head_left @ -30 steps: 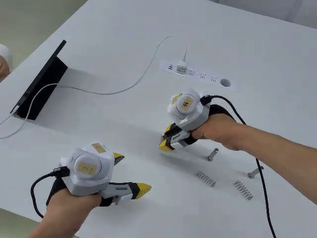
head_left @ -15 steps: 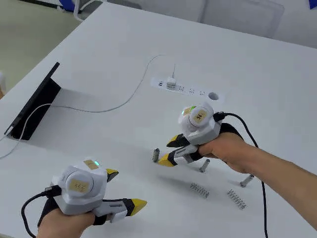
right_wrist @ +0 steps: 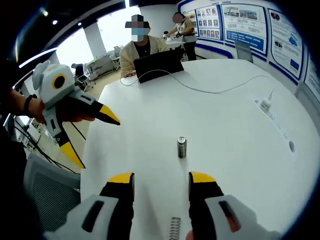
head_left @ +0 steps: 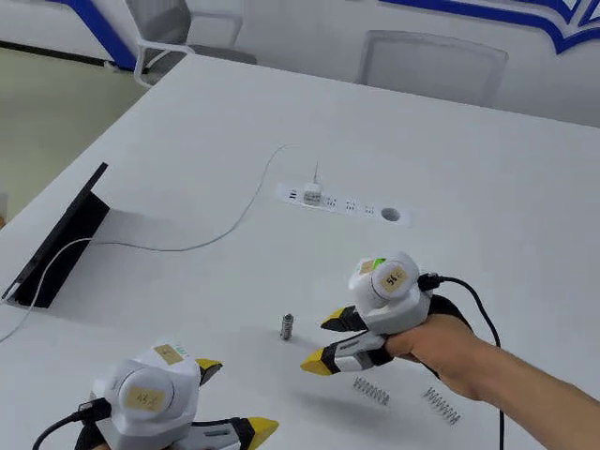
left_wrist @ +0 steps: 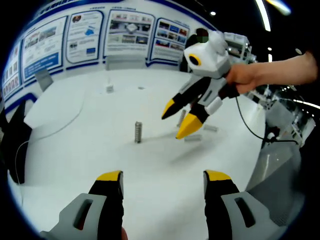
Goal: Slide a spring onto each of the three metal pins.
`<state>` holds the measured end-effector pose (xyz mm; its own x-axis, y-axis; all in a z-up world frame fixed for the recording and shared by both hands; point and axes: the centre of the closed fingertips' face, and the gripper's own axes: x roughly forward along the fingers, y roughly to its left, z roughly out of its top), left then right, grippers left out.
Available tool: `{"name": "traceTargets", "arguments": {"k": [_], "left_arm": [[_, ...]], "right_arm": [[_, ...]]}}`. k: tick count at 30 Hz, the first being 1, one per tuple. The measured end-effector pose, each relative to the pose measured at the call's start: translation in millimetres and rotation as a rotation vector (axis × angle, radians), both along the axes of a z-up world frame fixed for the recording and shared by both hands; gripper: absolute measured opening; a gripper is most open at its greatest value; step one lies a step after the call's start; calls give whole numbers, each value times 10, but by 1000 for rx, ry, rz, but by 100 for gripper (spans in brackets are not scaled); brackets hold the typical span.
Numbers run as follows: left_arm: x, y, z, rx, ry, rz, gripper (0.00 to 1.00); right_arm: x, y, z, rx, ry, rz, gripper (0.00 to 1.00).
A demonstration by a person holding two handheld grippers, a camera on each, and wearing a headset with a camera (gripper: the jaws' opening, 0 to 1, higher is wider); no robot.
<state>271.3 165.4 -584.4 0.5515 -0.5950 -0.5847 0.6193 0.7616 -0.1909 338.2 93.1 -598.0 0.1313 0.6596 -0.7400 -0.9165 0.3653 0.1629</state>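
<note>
Judging one pin of three done: seeing the sprung pin (head_left: 287, 326) standing upright on the white table (head_left: 450, 169), back from the near edge and well short of the power strip (head_left: 342, 202) toward the far side. Holding the right gripper (head_left: 321, 345) just right of that pin and apart from it, jaws spread and carrying nothing. Holding the left gripper (head_left: 239, 396) low by the near-left edge, jaws likewise apart and empty. Noting two loose springs (head_left: 371, 391) lying flat near the near edge, just below and right of the right gripper, touching neither it nor each other. Catching, in the left gripper view, what looks like a bare pin (left_wrist: 181, 118) standing behind the right gripper's jaws, though too small to be sure. Reckoning the step in hand as turning to the second pin — needing next to bring the right gripper down over the nearer of the loose springs and close gently across its coils so as not to crush them. Then lining its bore up with a bare pin's tip before sliding it down — perhaps steadying that pin with the left gripper.
</note>
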Motion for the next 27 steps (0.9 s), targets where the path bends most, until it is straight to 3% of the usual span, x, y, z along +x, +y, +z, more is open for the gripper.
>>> {"name": "traceTargets", "arguments": {"k": [7, 14, 20, 27], "left_arm": [[-52, 0, -8, 6, 4, 0, 66], [-64, -9, -3, -2, 6, 14, 66], [-84, -89, 3, -4, 6, -1, 66], [-77, -128, 9, -6, 6, -11, 66]], "right_arm": [[-24, -45, -2, 18, -11, -39, 47], [-35, -79, 135, 80, -18, -112, 52], [-43, -182, 197, 159, -8, -216, 53], [-86, -337, 204, 190, -6, -287, 57]]}}
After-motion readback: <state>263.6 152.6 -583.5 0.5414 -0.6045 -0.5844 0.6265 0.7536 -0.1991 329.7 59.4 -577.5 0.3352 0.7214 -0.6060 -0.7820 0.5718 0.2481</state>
